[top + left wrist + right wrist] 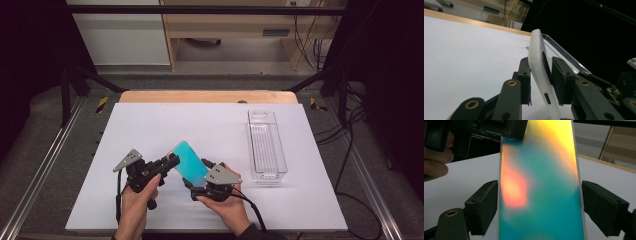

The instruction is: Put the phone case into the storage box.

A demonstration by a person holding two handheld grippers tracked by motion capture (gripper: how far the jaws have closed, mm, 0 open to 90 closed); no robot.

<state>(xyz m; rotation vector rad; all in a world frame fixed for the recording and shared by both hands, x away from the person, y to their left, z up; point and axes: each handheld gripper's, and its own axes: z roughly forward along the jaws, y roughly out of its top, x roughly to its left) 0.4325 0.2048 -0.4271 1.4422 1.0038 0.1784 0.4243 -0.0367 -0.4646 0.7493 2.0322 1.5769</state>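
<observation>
Jaws of left gripper (170,162) clamped flat on the faces of a teal phone (190,163), held tilted above the white table (150,130). Right gripper (202,172) jaws stand apart, one either side of the phone's long edges; left pad just beside the edge, right pad off it. Clear plastic bin (266,145) lies to the right, well apart. Phone's back is white (537,62).
</observation>
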